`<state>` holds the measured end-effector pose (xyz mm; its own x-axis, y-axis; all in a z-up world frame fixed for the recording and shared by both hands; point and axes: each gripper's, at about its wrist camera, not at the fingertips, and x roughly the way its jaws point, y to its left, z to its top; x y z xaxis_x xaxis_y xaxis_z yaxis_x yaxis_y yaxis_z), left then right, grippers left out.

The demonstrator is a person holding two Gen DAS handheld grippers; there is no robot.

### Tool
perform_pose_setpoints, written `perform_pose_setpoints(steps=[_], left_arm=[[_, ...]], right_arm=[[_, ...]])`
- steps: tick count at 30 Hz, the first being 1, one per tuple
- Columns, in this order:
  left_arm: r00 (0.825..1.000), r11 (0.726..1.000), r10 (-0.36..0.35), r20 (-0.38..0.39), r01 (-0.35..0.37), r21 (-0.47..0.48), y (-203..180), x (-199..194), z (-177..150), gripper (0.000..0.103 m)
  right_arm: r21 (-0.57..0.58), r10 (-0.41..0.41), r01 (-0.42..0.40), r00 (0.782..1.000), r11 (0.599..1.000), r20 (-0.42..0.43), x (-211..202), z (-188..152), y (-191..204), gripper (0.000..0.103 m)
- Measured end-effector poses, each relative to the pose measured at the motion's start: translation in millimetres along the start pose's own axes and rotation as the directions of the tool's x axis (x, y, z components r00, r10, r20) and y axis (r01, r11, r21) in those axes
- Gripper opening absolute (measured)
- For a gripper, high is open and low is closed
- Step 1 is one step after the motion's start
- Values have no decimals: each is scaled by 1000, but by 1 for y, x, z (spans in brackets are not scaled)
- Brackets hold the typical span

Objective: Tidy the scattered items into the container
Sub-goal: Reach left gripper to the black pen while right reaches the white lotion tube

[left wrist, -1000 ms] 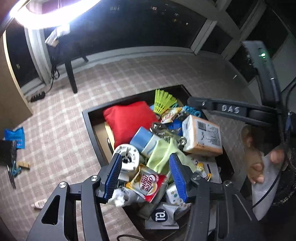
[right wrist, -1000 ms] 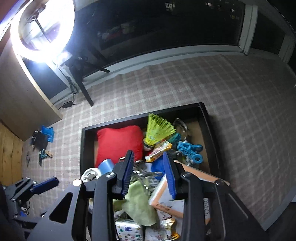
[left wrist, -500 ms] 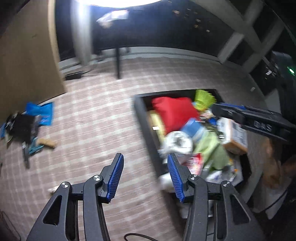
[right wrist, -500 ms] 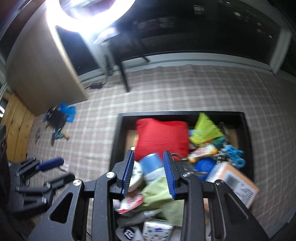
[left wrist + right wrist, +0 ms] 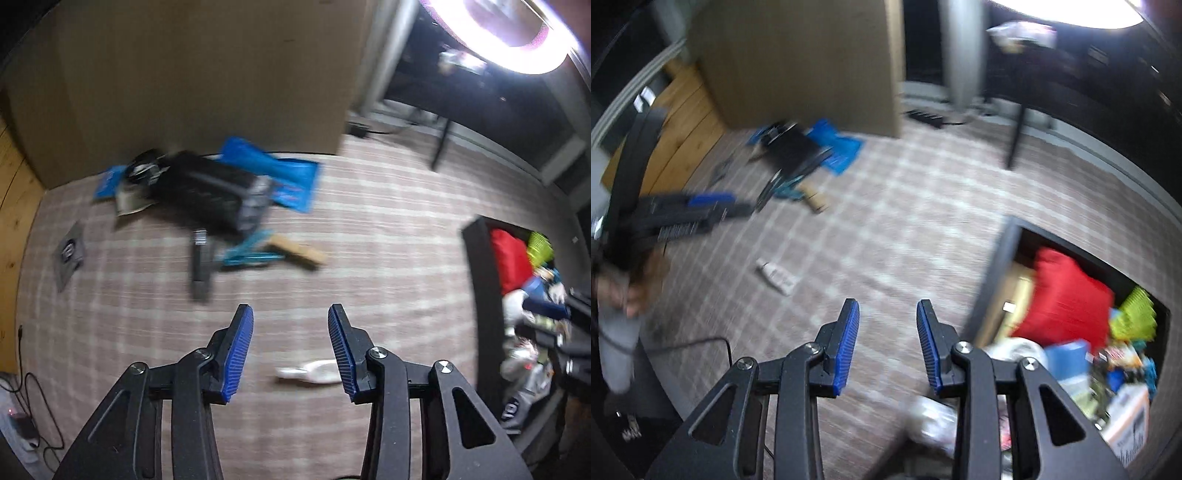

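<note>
The black container (image 5: 997, 280) sits on the checked carpet, packed with a red cushion (image 5: 1067, 299), a yellow-green shuttlecock (image 5: 1136, 314) and several packets. In the left wrist view only its rim (image 5: 480, 295) shows, at the right edge. My left gripper (image 5: 291, 350) hangs over bare carpet with its jaws closing and nothing between them. A white tube (image 5: 310, 373) lies just beyond its right finger. Farther off lies a blurred pile: a black box (image 5: 207, 192), blue bags (image 5: 273, 177), a teal tool (image 5: 247, 254) and a wooden block (image 5: 299, 253). My right gripper (image 5: 888, 347) stands open and empty beside the container.
A tall brown cabinet (image 5: 207, 74) stands behind the pile. A grey packet (image 5: 70, 254) lies at the left, with cables (image 5: 33, 406) near the wooden floor edge. A black stand leg (image 5: 1015, 133) rises at the back. A hand (image 5: 639, 291) holds the left gripper.
Both grippers swung left, away from above the container and out over open carpet. The container slid to the right of both views. The left jaws narrowed.
</note>
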<state>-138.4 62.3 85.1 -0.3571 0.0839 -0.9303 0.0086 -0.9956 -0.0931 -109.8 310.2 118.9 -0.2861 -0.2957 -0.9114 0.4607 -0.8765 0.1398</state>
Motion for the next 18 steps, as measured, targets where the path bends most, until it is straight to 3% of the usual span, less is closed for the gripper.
perform_pose_setpoints(steps=[7,18], left_arm=[[999,997,25,-21,-27,-70,47,23,13,34],[998,996,15,-59,-20,-91,71,62,28,34]], right_arm=[[-146,43,-52,997,988,-65,38,10,54,32],[-269,96,-139,982,953,-165,94,17,111,32]])
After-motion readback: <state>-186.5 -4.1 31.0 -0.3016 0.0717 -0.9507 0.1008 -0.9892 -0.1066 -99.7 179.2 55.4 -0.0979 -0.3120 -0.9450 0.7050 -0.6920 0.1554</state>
